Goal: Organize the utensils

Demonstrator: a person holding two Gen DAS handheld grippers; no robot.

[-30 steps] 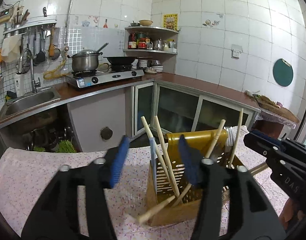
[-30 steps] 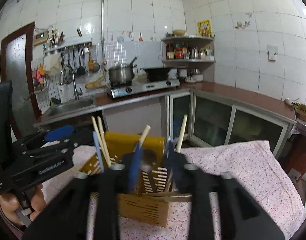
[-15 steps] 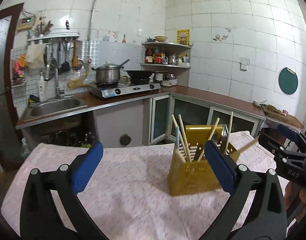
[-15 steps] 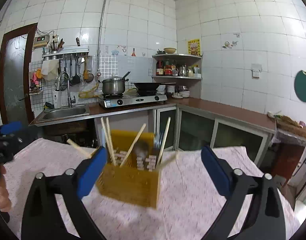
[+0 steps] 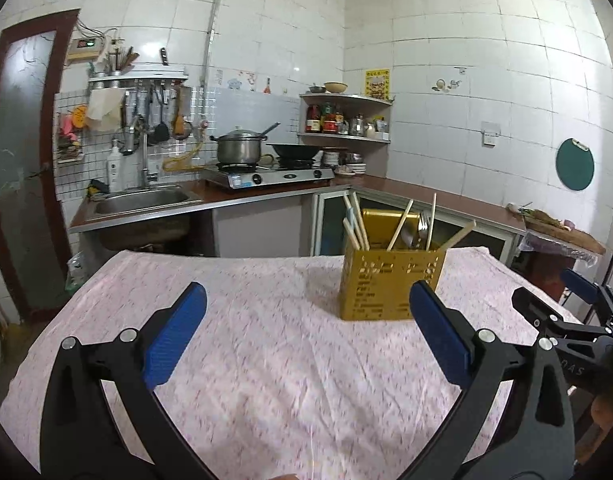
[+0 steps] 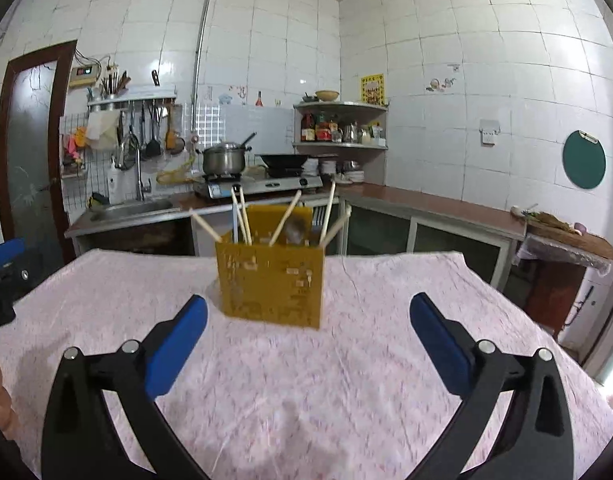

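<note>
Both pairs of blue-padded fingers stand wide apart with nothing between them: the left gripper (image 5: pixel 304 338) and the right gripper (image 6: pixel 306 340) are held above the table, at some distance from the work, one to each side of it. I judge that they wait like this because the sorting looks finished, or because the person is checking the result before a next move. Going from the largest thing to the smallest, one table with a pink flowered tablecloth (image 5: pixel 266 360) fills the lower part of both views, and no loose utensil lies on the part of the cloth that can be seen. One yellow perforated utensil holder (image 6: pixel 272 280) stands upright on the cloth, near the far edge of the table and in front of both grippers. It keeps the utensils upright and together, which is probably the reason they are placed there. Inside it about six wooden chopsticks (image 5: pixel 400 224) lean at different angles, some alone and two close together at the left side. Between them one metal fork (image 5: pixel 425 222) and what seems to be one metal spoon (image 6: pixel 294 229) can be seen, but the picture is blurred there, so this count is not sure.
</note>
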